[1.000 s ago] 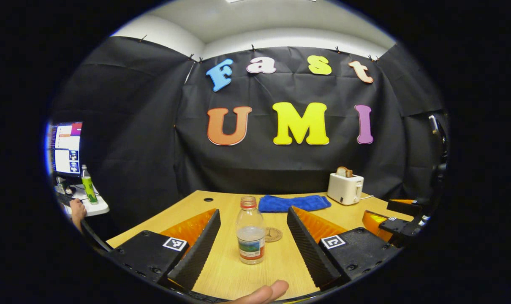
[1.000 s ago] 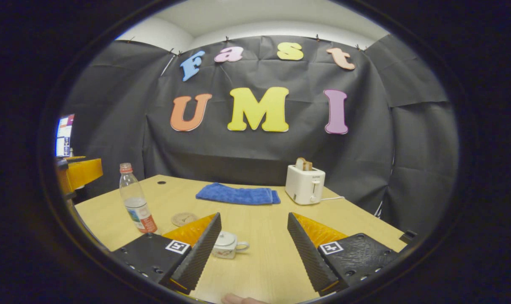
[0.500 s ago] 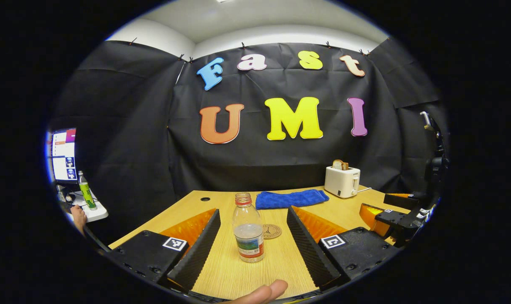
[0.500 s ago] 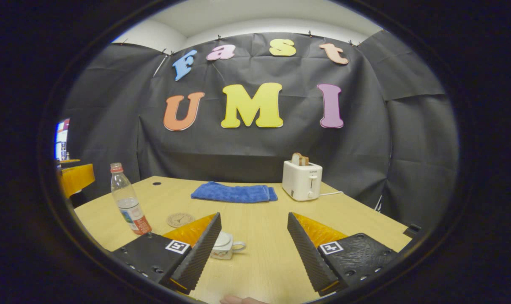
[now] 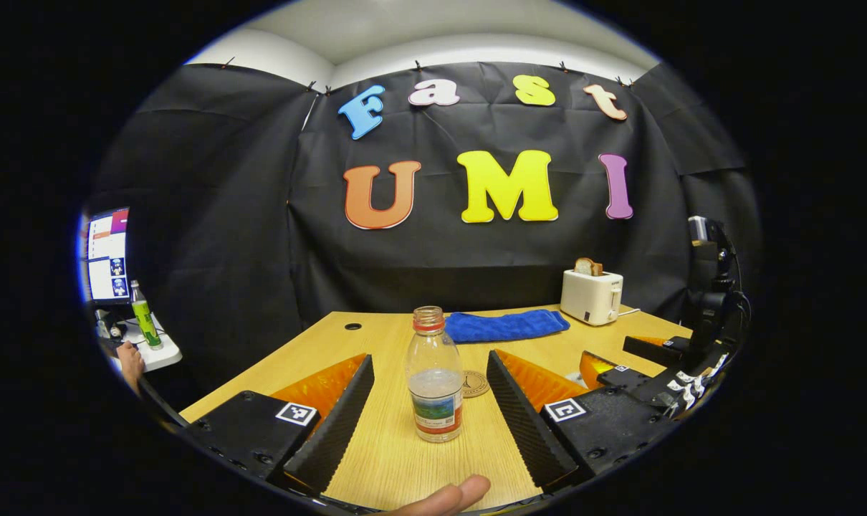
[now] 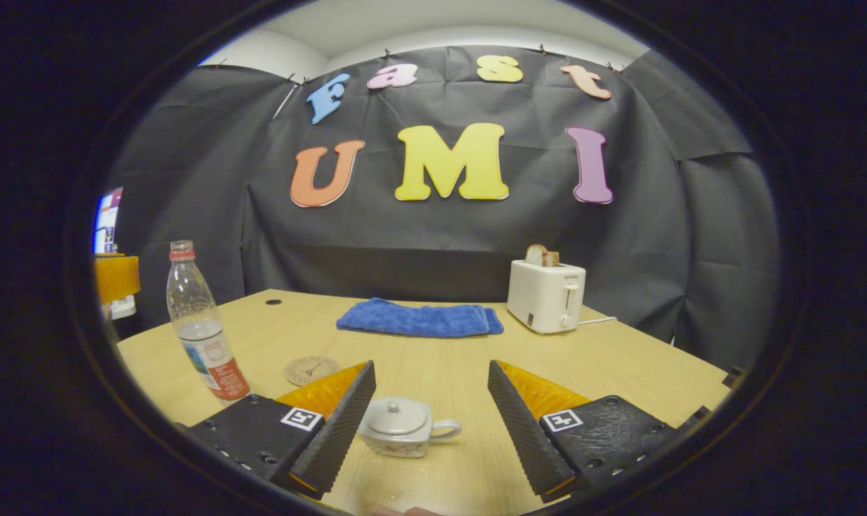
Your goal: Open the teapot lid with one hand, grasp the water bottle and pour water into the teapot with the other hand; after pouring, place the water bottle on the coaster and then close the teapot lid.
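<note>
A clear water bottle [image 5: 435, 376] with a red neck ring and no cap stands upright on the wooden table, partly filled. My left gripper [image 5: 430, 398] is open, its fingers on either side of the bottle without touching it. The round coaster [image 5: 474, 383] lies just behind the bottle. In the right gripper view a small white teapot [image 6: 399, 428] with its lid on sits between the fingers of my open right gripper [image 6: 430, 401], nearer the left finger. The bottle [image 6: 198, 326] and coaster [image 6: 311, 370] stand at the left there. The right gripper [image 5: 645, 373] also appears at the right of the left gripper view.
A blue towel [image 6: 419, 319] lies at the back of the table [image 6: 620, 365], and a white toaster [image 6: 546, 296] with a slice of bread stands to its right. A side desk with a monitor [image 5: 107, 254] and a green bottle sits far left. A fingertip [image 5: 444, 496] shows at the bottom.
Both grippers have moved forward and lower over the table. The teapot now sits more centred between the right fingers, and the bottle looks slightly nearer in the left gripper view.
</note>
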